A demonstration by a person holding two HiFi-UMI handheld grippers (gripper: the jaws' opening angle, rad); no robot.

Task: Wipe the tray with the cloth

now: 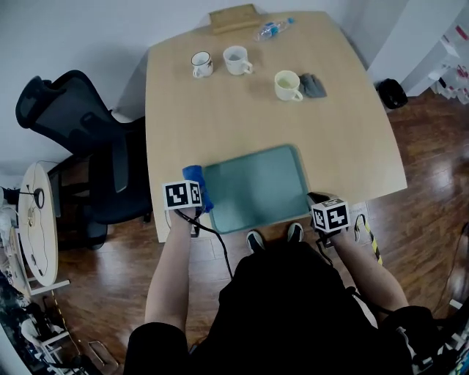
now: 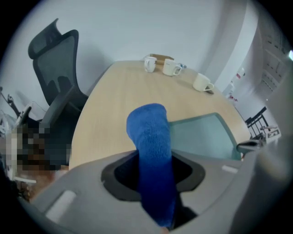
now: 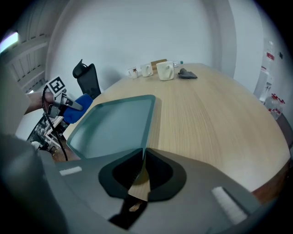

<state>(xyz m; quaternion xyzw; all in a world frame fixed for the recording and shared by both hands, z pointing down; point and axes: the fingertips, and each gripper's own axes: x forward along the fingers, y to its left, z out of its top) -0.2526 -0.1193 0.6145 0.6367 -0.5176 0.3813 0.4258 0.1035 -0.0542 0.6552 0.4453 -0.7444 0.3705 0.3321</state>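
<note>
A teal tray (image 1: 256,187) lies on the wooden table (image 1: 220,117) near its front edge. A blue cloth (image 1: 195,179) sits at the tray's left edge, with my left gripper (image 1: 196,199) shut on it. In the left gripper view the cloth (image 2: 151,137) stands up out of the left gripper (image 2: 153,176), with the tray (image 2: 201,135) just to its right. My right gripper (image 1: 314,199) is at the tray's front right corner. In the right gripper view its jaws (image 3: 143,153) pinch the near rim of the tray (image 3: 114,125), and the cloth (image 3: 78,112) shows at the far side.
Three mugs (image 1: 201,64) (image 1: 237,60) (image 1: 287,85), a grey rag (image 1: 313,85), a water bottle (image 1: 272,29) and a wooden box (image 1: 234,18) stand at the table's far end. A black office chair (image 1: 73,124) is left of the table.
</note>
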